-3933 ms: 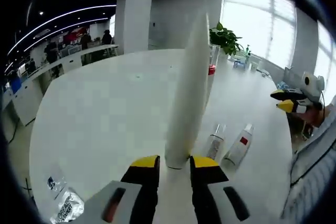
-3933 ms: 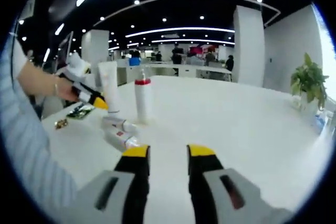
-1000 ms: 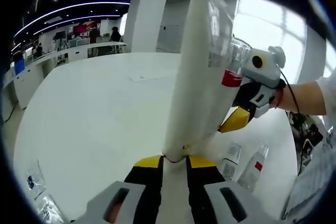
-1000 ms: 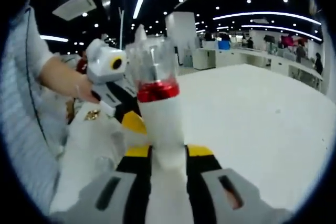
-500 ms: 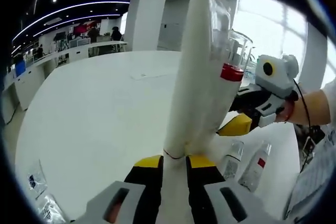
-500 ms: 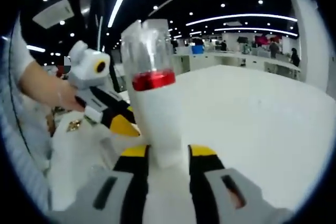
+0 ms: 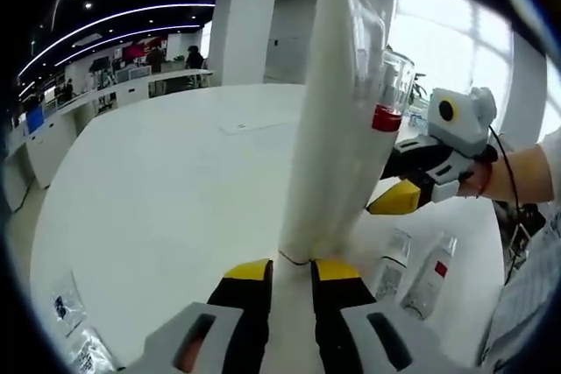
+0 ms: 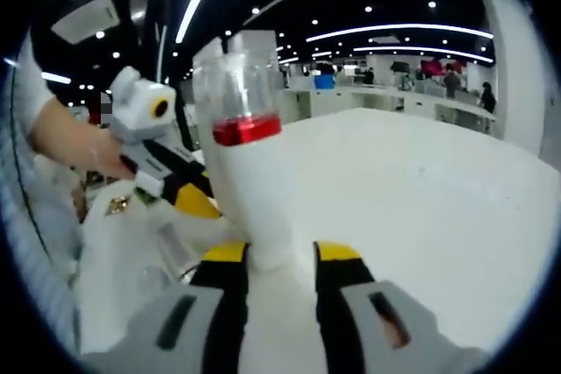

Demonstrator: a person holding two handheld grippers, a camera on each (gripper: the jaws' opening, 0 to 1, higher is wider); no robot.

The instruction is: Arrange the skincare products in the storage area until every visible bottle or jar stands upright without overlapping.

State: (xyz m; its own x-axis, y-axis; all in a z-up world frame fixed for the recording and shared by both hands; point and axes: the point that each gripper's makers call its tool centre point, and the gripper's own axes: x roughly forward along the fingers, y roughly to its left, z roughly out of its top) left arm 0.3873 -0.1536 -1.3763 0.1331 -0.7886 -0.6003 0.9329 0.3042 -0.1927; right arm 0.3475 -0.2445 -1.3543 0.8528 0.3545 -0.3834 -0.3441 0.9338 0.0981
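White and wide, the round table carries everything under a dark ceiling with strip lights. At its lower left edge in the left gripper view lie two clear sachets.

Next comes the left gripper, its yellow-tipped jaws narrowed on the cap end of a tall white tube, which stands upright, crimped end high. Just behind the tube a white bottle with a red collar and clear cap pokes out. To the right the other gripper reaches in, a hand behind it. Below it two small white bottles lie on their sides, side by side, one bearing a red label.

In the right gripper view, a hand at the left carries the left gripper, its yellow tip near the bottle. The right gripper has its jaws drawn in against the base of the white bottle, which stands upright on the table. What the bottles contain cannot be told.
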